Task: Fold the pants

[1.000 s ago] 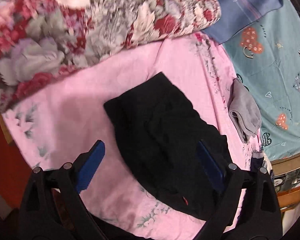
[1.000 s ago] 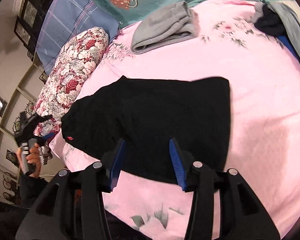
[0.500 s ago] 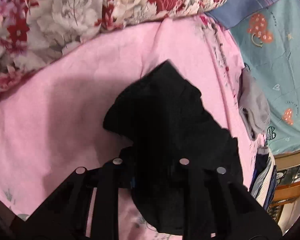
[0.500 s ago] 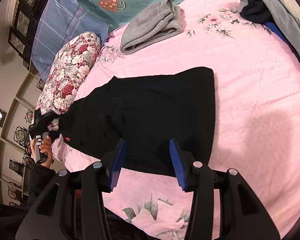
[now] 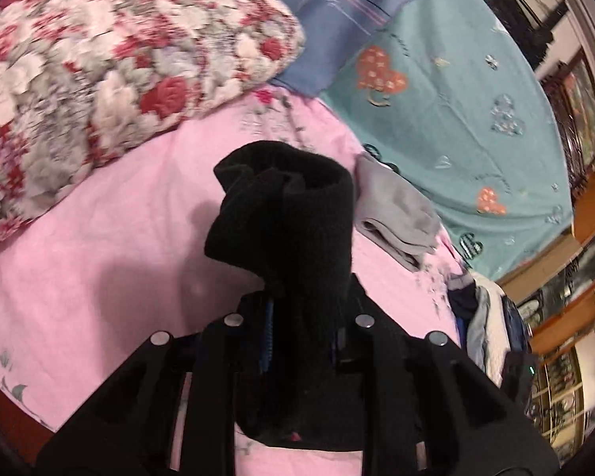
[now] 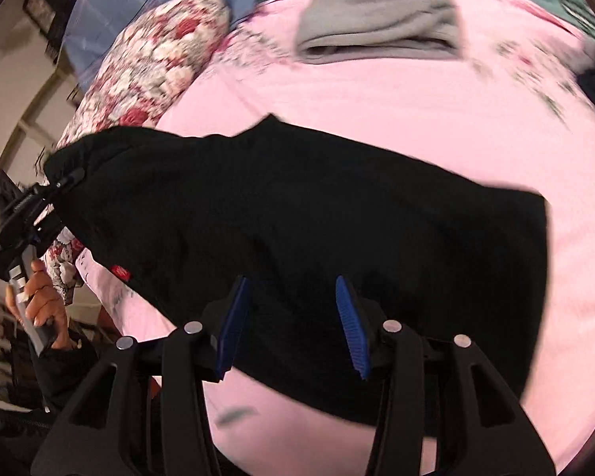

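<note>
Black pants (image 6: 317, 214) lie across the pink bed sheet (image 6: 416, 103). My left gripper (image 5: 302, 333) is shut on one end of them and holds that end bunched up (image 5: 289, 214) above the sheet. In the right wrist view this same gripper (image 6: 55, 190), held by a person's hand (image 6: 43, 305), pinches the pants' left end. A small red tag (image 6: 121, 273) shows on the near hem. My right gripper (image 6: 291, 289) hovers over the near edge of the pants, with its blue pads (image 6: 234, 317) apart and nothing pressed between them.
A folded grey garment (image 6: 377, 12) lies on the far side of the sheet. A floral quilt (image 5: 99, 59), a blue pillow (image 5: 337, 12) and a teal heart-print sheet (image 5: 456, 99) border the pink sheet. A heap of clothes (image 5: 484, 317) sits at the bed's right end.
My left gripper has gone from wide open above the pants to shut on their end and has lifted it. My right gripper has moved in closer over the pants, still open.
</note>
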`<state>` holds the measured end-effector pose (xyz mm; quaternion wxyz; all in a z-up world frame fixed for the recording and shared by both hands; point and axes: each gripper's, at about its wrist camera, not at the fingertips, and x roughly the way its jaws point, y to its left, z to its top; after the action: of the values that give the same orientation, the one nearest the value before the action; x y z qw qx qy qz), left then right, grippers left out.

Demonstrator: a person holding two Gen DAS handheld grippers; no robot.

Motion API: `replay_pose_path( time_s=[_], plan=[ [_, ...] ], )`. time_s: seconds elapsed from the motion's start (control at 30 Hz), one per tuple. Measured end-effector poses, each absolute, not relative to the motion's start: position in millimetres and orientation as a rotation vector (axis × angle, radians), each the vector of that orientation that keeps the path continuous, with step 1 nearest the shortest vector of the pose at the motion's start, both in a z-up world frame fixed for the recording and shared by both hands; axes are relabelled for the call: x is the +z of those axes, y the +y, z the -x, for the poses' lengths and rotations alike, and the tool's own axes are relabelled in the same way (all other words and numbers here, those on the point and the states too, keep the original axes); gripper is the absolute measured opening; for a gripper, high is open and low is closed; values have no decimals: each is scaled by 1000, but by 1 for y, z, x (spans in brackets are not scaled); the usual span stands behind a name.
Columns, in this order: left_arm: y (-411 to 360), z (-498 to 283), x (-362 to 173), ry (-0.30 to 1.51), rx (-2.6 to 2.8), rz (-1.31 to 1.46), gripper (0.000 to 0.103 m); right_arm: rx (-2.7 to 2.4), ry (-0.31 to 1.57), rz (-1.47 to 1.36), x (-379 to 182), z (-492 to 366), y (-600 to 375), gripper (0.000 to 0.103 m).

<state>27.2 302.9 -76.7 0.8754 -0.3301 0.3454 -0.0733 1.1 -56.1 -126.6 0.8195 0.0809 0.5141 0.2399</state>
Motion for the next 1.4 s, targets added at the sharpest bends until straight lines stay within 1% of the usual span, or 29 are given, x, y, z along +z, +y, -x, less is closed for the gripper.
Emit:
replay_pose_path(
  time_s=[0.03,0.07,0.1,0.13,0.17,0.2,0.23,0.27,0.3,0.37,0.43,0.5,0.57,0.67,0.7,0.73,0.77,0.8,0.83,0.9,0.97,1.0,1.03,1.13,1.27,1.33,1.4],
  plan=[
    [297,-29,-74,721,-180,683,20,524,1098,-163,-127,-10,-42,46],
    [290,-32,-72,723,-203,671,20,534,1097,-150,-128,-22,-26,40],
    [283,-35,-69,723,-224,660,20,531,1097,-138,-130,-30,-14,27],
    [273,-38,-66,726,-254,645,20,530,1105,-120,-133,-38,-4,23],
    [266,-39,-65,731,-274,633,20,534,1126,-110,-141,-47,8,14],
    [257,-40,-63,737,-294,621,20,532,1150,-107,-150,-55,15,11],
    [246,-43,-62,746,-320,609,20,522,1180,-97,-161,-61,21,11],
    [235,-46,-62,757,-337,596,20,505,1224,-78,-176,-67,29,7],
    [220,-50,-61,771,-364,575,20,495,1199,-84,-177,-67,28,6],
    [194,-55,-59,798,-412,544,20,526,1223,-114,-165,-64,16,6],
    [165,-55,-54,806,-454,496,20,519,1146,-185,-141,-56,-14,8],
    [123,-53,-46,799,-509,417,20,417,1036,-213,-112,-39,-65,10],
    [77,-53,-46,806,-582,343,20,300,963,-280,-96,-16,-128,13],
    [18,-56,-61,864,-624,244,21,124,913,-402,-98,25,-213,14],
    [-9,-59,-76,921,-638,184,24,80,905,-438,-103,38,-234,14],
    [-24,-60,-86,960,-646,147,43,49,899,-478,-110,52,-253,14],
    [-40,-61,-100,1013,-661,113,59,30,904,-517,-120,65,-270,14],
    [-53,-60,-112,1062,-687,105,83,19,916,-540,-130,72,-280,14],
    [-61,-57,-118,1092,-714,116,85,13,938,-558,-142,78,-287,14],
    [-70,-49,-117,1111,-770,105,85,21,976,-587,-159,82,-295,14],
    [-68,-37,-101,1066,-814,114,87,49,1001,-611,-171,80,-299,14],
    [-64,-33,-94,1042,-821,126,91,66,1007,-616,-174,79,-299,14],
    [-54,-29,-83,1000,-810,146,93,81,1009,-616,-173,77,-299,14],
    [-20,-30,-65,932,-684,188,95,171,989,-584,-162,79,-281,14],
    [25,-44,-71,930,-498,242,95,281,970,-496,-138,69,-243,14],
    [42,-49,-81,954,-457,291,94,311,967,-445,-131,67,-228,20],
    [60,-48,-88,962,-435,326,94,311,985,-380,-130,66,-213,38]
  ],
)
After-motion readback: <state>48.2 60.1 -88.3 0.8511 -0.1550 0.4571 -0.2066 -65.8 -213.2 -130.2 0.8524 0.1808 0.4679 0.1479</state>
